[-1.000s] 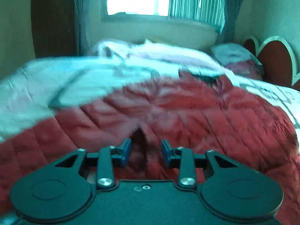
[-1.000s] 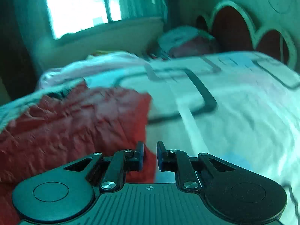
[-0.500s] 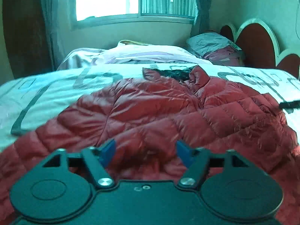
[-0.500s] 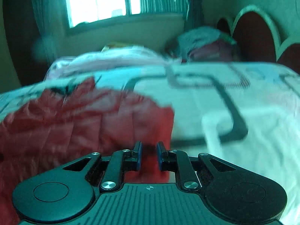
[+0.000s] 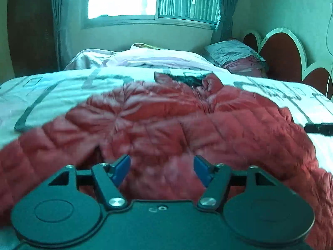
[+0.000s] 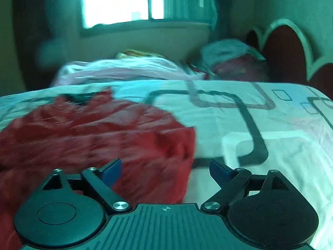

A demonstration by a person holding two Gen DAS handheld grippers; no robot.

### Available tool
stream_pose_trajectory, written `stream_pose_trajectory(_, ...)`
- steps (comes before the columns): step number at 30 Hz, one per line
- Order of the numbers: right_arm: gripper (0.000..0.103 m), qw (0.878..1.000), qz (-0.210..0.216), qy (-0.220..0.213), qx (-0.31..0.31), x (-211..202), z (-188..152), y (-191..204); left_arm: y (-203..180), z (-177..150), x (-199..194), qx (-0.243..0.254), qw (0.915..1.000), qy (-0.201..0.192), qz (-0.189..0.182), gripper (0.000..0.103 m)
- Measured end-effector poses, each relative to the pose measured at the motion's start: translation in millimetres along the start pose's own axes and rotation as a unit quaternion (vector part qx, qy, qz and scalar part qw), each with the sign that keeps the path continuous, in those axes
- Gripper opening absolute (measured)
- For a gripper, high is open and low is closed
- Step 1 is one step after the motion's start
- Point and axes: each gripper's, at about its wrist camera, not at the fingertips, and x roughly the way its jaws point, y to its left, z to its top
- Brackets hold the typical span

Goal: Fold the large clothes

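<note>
Nearest: left claw (image 5: 162,167), jaws wide, nothing pinched. They eased in a touch just now after opening; red quilted fabric lies under and between them, not gripped. Right claw (image 6: 165,169) has jaws wide too, just sprung open, empty, sitting over the jacket's right-hand edge w/ bare bedspread (image 6: 260,125) under its right finger.

Task item: 1 red puffer jacket (image 5: 166,125), spread flat on the bed. Long axis runs straight away from both claws, hem nearest, dark-lined collar (image 5: 187,80) at the far end. Left claw is over the body, so nearer the middle; right claw is at the side edge. Judging by that, next grab is prob. a near edge or side, folded across or up toward the collar.

Further back: 1 pillow (image 5: 235,56), 1 pale heap of bedding (image 5: 145,59), 1 scalloped headboard (image 5: 281,54), 1 window (image 5: 149,0).
</note>
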Motion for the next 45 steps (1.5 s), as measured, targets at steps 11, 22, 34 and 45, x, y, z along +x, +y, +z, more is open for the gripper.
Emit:
stream_pose_trajectory(11, 0.056, 0.999, -0.02, 0.047, 0.002, -5.2, -22.8, 21.0, 9.3, -16.7, 5.7, -0.009, 0.9999, 0.013, 0.007, 0.076)
stream_pose_trajectory(22, 0.082, 0.999, -0.01, 0.039, 0.027, -46.4, -43.0, 40.1, 117.6, -66.0, -78.0, -0.133, 0.9858, 0.013, 0.102, 0.08)
stream_pose_trajectory(34, 0.082, 0.999, -0.01, 0.031, 0.01, -32.8, -31.8, 83.8, 242.2, -129.1, -141.2, -0.437, 0.884, -0.083, 0.143, 0.069)
stream_pose_trajectory(45, 0.082, 0.999, -0.021, 0.021, 0.038, -30.8, -20.4, 77.5, 297.0, -124.8, -140.8, -0.521, 0.8271, -0.126, 0.171, 0.008)
